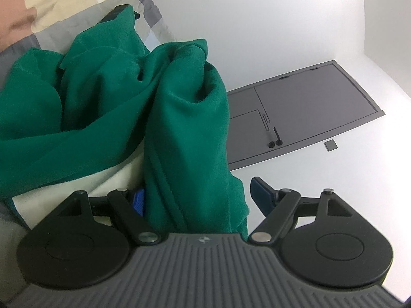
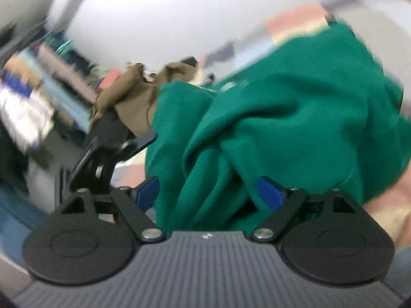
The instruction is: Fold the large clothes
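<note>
- Left wrist view: a green garment [image 1: 115, 107] lies heaped in loose folds on a white table [image 1: 282, 25], its near part draped between the fingers of the left gripper [image 1: 203, 200], whose jaws stand spread; the blue pads do not appear to press on the cloth.
- Beneath the heap, a pale cloth [image 1: 77, 192] and a patchwork sheet of beige, pink and grey [image 1: 51, 5] show at the left edge of the same view.
- Beside the garment, a grey mat [image 1: 308, 107] with outlined panels lies flat on the table, bare of clothing.
- Right wrist view, heavily blurred: the right gripper [image 2: 208, 192] has its jaws apart, green cloth bunched between and ahead of them but seemingly free of the pads.
- An olive-brown item [image 2: 128, 97] sits beyond the green heap there; what it is cannot be told through the blur.
- Judged from the rumpled pile, folding has scarcely started: no flat panel, straight edge or clean crease is visible.
- Still to come, by that reading: spreading the garment flat, bringing in sleeves and sides, and folding it over.
</note>
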Motion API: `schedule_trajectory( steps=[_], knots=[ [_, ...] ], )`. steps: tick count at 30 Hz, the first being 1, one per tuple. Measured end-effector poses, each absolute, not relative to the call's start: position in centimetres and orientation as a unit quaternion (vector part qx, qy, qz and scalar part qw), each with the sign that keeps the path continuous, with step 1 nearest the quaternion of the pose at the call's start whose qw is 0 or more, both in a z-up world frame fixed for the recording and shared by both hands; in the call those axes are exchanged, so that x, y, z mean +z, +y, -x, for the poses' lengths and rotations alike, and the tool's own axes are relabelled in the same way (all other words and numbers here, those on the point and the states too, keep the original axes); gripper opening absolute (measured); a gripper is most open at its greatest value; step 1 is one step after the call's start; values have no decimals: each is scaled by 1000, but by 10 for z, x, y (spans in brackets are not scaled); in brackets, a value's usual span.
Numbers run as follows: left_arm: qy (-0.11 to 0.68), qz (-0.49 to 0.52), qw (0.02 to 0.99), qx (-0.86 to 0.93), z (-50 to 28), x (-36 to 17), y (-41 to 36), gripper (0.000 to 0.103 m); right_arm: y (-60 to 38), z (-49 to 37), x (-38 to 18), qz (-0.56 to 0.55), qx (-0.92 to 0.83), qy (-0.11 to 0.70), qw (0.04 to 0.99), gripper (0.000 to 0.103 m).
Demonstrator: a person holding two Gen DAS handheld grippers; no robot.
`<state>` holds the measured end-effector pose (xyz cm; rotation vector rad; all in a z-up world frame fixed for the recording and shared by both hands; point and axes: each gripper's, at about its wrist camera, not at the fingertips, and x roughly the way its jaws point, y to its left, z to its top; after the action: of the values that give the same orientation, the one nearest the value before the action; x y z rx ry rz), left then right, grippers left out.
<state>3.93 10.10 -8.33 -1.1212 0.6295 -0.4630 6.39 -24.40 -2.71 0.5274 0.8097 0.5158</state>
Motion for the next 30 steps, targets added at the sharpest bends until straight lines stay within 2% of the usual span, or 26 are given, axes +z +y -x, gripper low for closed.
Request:
schedule_trajectory(
  steps=[6, 16, 19, 20, 21, 22, 23, 25, 27, 30],
  knots=[
    [296, 504, 785, -204, -43, -86, 97, 80, -235, -97, -63, -347, 122, 450, 814, 86],
    [305, 482, 800, -189, -49, -88, 93, 73, -231, -129, -102, -370, 95, 443, 811, 87],
    [307, 465, 808, -190, -50, -90, 90, 66, -239, -133, -108, -360, 101, 434, 820, 58],
    [311, 461, 810, -188, -52, -90, 89, 63, -245, -133, -108, -354, 102, 431, 824, 35],
    [310, 461, 810, -186, -52, -90, 89, 54, -249, -133, -108, -349, 105, 427, 827, 15],
    [306, 463, 810, -189, -52, -90, 91, 43, -253, -132, -107, -356, 119, 421, 826, 14],
    [301, 463, 811, -193, -51, -88, 91, 37, -258, -128, -105, -372, 137, 415, 819, 10],
    [291, 454, 819, -199, -48, -83, 90, 21, -262, -123, -96, -375, 164, 394, 823, 9],
    [271, 445, 828, -207, -42, -74, 90, 15, -264, -116, -79, -358, 185, 367, 838, 8],
    [220, 457, 831, -227, -26, -60, 97, 11, -272, -99, -49, -344, 231, 311, 855, 7]
  ],
)
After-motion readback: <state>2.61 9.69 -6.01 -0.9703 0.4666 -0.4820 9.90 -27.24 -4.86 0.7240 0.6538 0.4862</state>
